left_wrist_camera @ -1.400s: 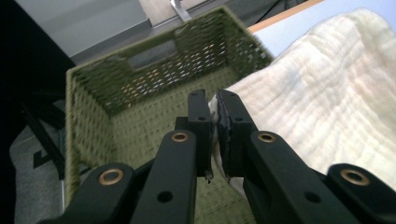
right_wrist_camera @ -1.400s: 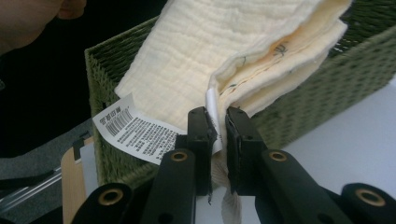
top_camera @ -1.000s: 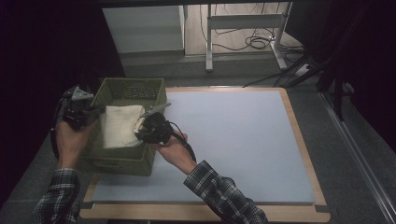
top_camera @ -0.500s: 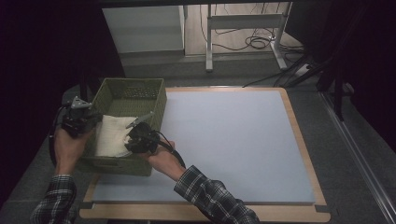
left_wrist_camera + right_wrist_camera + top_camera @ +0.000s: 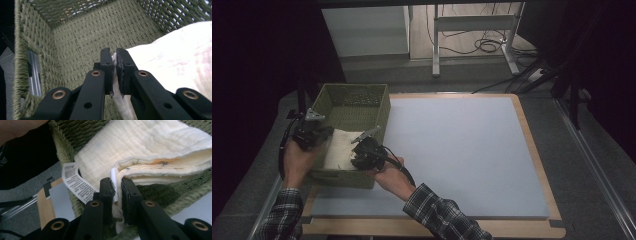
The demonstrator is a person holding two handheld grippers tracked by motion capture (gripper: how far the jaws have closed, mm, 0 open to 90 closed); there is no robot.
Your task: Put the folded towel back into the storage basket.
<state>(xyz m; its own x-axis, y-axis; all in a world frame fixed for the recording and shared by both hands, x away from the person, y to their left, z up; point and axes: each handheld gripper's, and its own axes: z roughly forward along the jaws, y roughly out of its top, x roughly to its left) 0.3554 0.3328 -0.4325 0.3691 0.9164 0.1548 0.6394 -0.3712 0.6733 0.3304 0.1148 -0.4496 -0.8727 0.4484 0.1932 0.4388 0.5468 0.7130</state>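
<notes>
A folded cream cloth [image 5: 337, 145] lies inside the green woven basket [image 5: 379, 107] at the table's left. My left gripper [image 5: 314, 134] reaches into the basket from its left side and is shut on an edge of the cloth [image 5: 175, 62], with the fabric pinched between its pads [image 5: 114, 71]. My right gripper [image 5: 359, 152] comes over the basket's near right wall and is shut on a corner of the folded cloth [image 5: 150, 152], beside a white printed label [image 5: 76, 183] sewn to it.
The basket stands on the left edge of a pale grey mat [image 5: 462, 150] on a wood-edged table [image 5: 537, 155]. Beyond the table are metal desk legs [image 5: 434, 45] and cables [image 5: 484, 45] on the floor. It is dark to the left and right.
Both hands have sunk with the cloth, which now rests lower in the basket. The right gripper has also shifted left, toward the basket's near wall.
</notes>
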